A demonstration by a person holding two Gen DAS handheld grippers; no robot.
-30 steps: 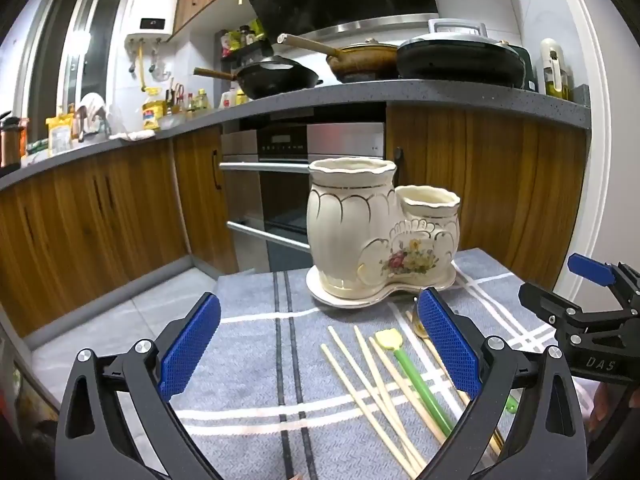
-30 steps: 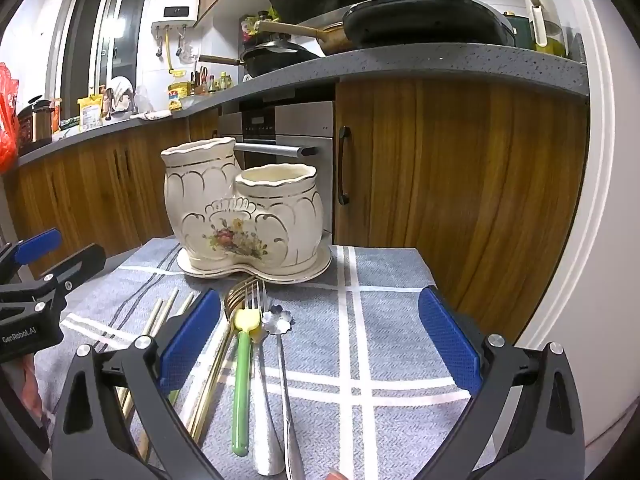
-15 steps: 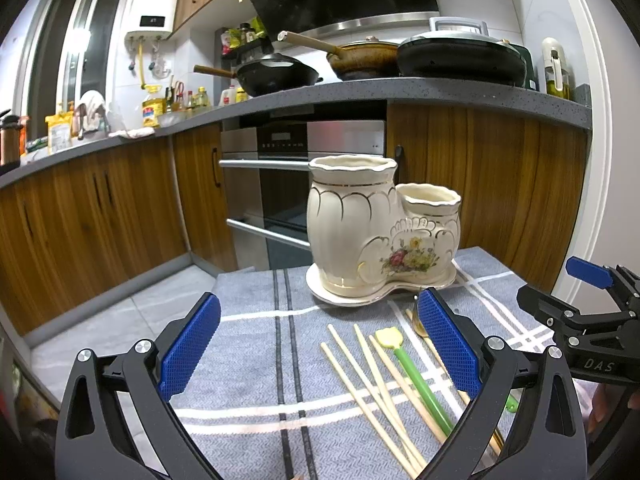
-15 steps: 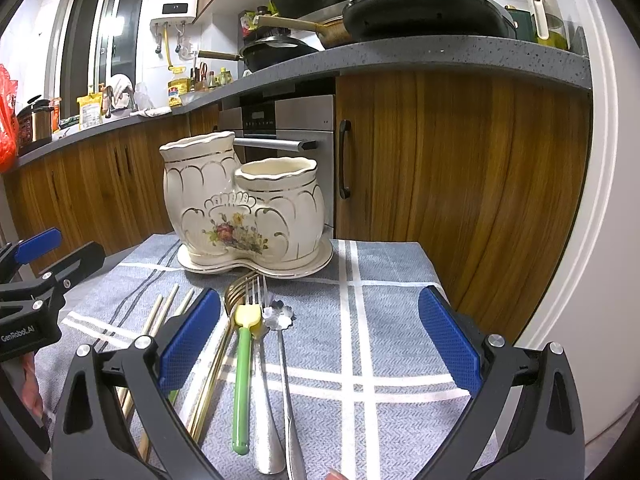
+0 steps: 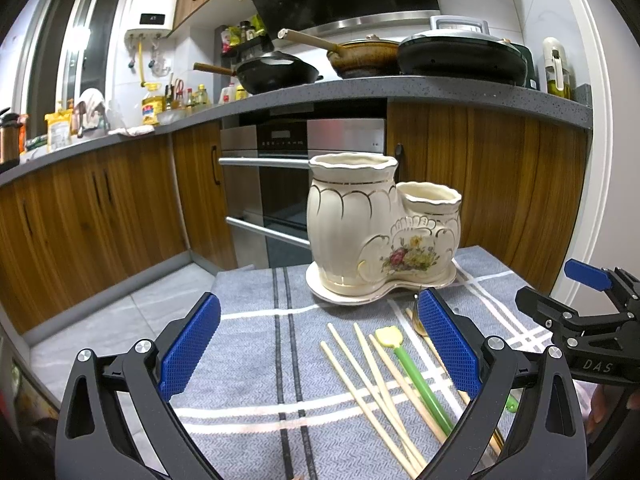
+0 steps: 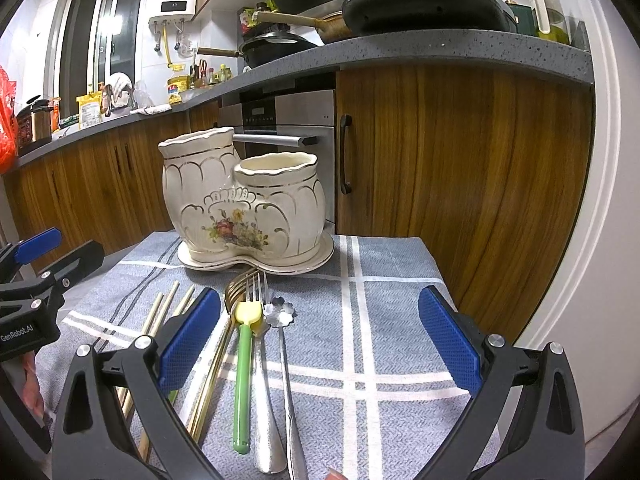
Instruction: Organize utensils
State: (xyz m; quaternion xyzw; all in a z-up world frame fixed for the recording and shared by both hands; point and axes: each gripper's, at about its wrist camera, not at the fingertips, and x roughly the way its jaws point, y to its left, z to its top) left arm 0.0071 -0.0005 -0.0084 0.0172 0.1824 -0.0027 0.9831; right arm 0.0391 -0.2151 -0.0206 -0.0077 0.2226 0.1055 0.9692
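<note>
A cream ceramic two-pot utensil holder (image 5: 380, 236) with a flower design stands on its saucer at the back of the grey checked cloth (image 5: 248, 344); it also shows in the right wrist view (image 6: 240, 208). Wooden chopsticks (image 5: 372, 384) and a green-handled utensil (image 5: 416, 376) lie in front of it. In the right wrist view the green-handled utensil (image 6: 244, 376), a silver fork (image 6: 260, 344), a flower-headed spoon (image 6: 282, 332) and gold utensils (image 6: 216, 364) lie side by side. My left gripper (image 5: 320, 344) is open and empty above the cloth. My right gripper (image 6: 320, 344) is open and empty above the utensils.
Wooden kitchen cabinets (image 5: 480, 184) and an oven (image 5: 280, 184) stand behind the table. Pans (image 5: 460, 56) sit on the grey counter above. The cloth's right edge (image 6: 436, 272) is close to the cabinet. The right gripper shows at the right of the left wrist view (image 5: 592, 320).
Both views have shifted very slightly; the holder sits a touch lower and nearer in the right wrist view. Both grippers stay open and nothing on the cloth has moved.
</note>
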